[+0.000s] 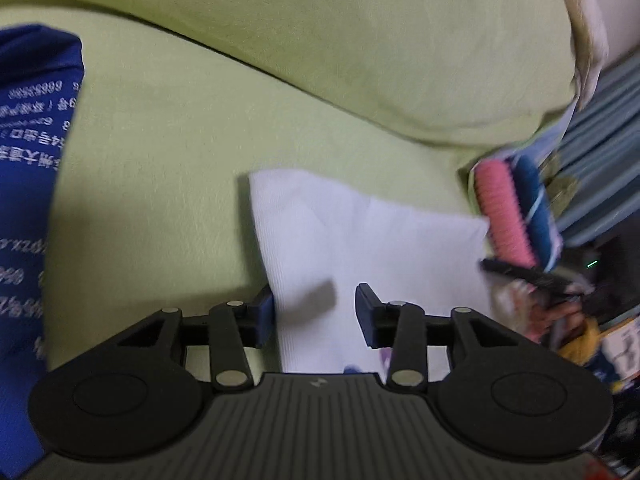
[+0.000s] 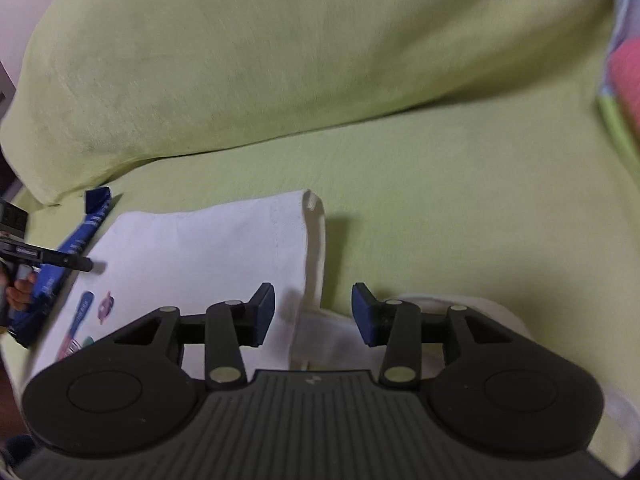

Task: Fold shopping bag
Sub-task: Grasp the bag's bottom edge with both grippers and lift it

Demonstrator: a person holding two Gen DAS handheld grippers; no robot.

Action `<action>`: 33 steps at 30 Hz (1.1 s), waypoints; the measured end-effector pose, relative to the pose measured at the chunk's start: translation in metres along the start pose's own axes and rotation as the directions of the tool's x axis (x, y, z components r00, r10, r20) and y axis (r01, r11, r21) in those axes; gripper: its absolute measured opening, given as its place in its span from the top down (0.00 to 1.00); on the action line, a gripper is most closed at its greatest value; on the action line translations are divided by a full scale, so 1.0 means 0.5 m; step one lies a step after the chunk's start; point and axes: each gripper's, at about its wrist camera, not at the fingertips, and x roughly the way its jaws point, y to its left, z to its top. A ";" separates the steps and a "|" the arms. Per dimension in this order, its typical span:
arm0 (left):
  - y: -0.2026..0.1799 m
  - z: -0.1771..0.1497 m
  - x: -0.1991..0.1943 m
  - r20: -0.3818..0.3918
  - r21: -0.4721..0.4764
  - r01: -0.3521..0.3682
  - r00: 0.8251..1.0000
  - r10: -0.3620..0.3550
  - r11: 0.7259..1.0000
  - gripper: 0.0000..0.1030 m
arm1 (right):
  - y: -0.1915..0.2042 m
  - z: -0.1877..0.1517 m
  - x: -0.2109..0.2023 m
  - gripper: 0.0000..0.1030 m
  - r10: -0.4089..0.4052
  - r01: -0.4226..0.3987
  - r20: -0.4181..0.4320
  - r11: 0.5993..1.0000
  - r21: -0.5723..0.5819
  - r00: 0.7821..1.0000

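Note:
A white fabric shopping bag (image 1: 372, 248) lies flat on a lime-green sofa seat (image 1: 160, 200). In the left wrist view my left gripper (image 1: 315, 312) hovers open over the bag's near edge, holding nothing. In the right wrist view the same bag (image 2: 208, 256) shows a folded right edge and small coloured prints near its left side. My right gripper (image 2: 313, 312) is open over the bag's right edge, empty. The left gripper's tip (image 2: 86, 266) shows at the bag's far left side in the right wrist view.
A blue printed bag (image 1: 28, 200) lies at the left; it also shows in the right wrist view (image 2: 76, 248). A pink and blue striped cushion (image 1: 508, 216) sits at the sofa's right end. The green backrest (image 2: 280, 60) rises behind. Clutter stands off the sofa's right.

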 end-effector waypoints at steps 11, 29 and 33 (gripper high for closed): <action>0.005 0.086 0.050 0.051 0.087 -0.038 0.998 0.034 0.995 0.78 | -0.065 0.039 0.091 0.65 0.236 -0.235 0.006 0.962 0.137 0.972; -0.230 -0.106 -0.173 0.083 0.683 -0.150 0.988 0.127 0.715 0.99 | 0.233 -0.151 -0.177 0.95 -0.012 0.150 0.186 0.644 -0.750 0.982; -0.268 -0.202 -0.181 0.051 0.806 -0.191 0.965 0.257 0.560 0.98 | 0.314 -0.211 -0.249 0.96 -0.053 0.253 0.253 0.398 -0.882 0.966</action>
